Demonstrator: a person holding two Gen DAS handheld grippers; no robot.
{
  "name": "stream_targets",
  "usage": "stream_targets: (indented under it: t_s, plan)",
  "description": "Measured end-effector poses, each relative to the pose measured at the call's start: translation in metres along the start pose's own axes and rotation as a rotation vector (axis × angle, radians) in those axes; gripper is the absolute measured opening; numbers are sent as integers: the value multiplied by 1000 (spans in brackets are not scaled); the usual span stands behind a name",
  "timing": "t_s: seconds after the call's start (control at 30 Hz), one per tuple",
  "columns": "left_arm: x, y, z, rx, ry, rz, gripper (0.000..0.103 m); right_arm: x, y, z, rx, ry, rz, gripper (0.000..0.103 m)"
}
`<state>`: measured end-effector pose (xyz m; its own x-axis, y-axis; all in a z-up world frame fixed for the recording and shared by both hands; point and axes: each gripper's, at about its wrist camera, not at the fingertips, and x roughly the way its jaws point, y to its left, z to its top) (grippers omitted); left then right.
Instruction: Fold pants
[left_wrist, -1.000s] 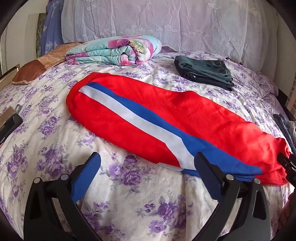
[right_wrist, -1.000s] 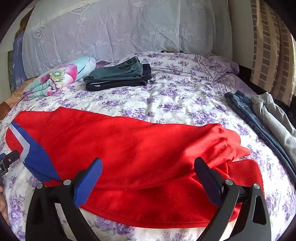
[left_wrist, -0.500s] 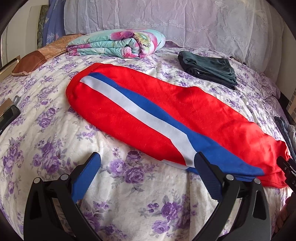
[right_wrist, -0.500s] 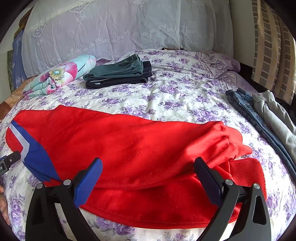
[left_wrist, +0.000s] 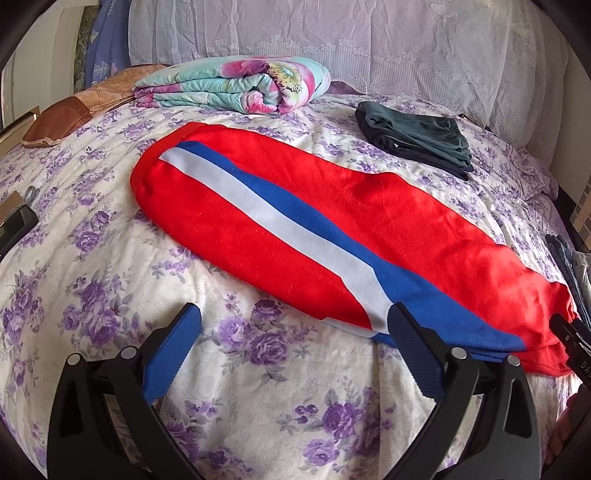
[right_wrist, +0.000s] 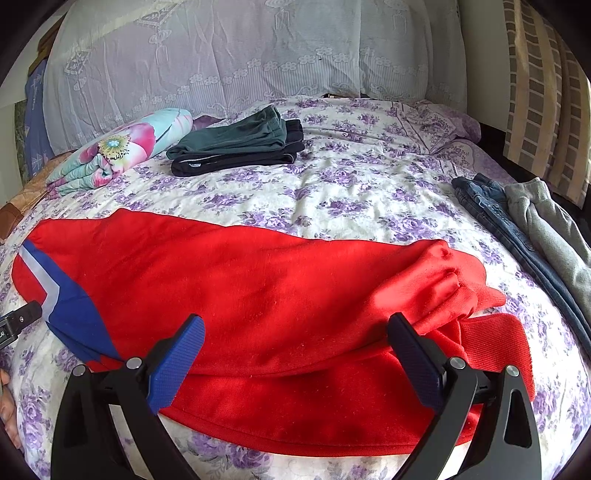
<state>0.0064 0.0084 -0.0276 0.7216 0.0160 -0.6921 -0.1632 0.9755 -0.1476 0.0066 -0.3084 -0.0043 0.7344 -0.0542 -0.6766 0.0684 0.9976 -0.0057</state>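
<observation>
Pants (left_wrist: 388, 221): red, blue-white stripe, flat lengthwise on floral bed (left_wrist: 74, 258), centre.
Left gripper (left_wrist: 293, 334): fingers apart, empty, at 6 o'clock.
Right gripper (right_wrist: 295, 347): fingers apart, empty, over waistband.
Dark folded clothes (right_wrist: 236, 147): 12 o'clock.

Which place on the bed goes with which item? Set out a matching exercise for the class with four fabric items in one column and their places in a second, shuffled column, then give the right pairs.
Items
1. red pants with blue and white stripe
2. folded dark green garment
3. rolled floral quilt in teal and pink
4. blue jeans

Places
A. at the right edge of the bed, beside a grey garment
B. far left, by the lace-covered headboard
C. spread lengthwise across the near side
D. far middle, on a black garment

Pairs: 1-C, 2-D, 3-B, 4-A
</observation>
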Motion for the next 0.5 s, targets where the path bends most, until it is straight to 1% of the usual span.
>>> stream_targets:
  t_s: [0.5]
  plan:
    - [0, -1, 1, -15, 3, -11, 98, -1, -1, 0, 1, -1, 1, 100]
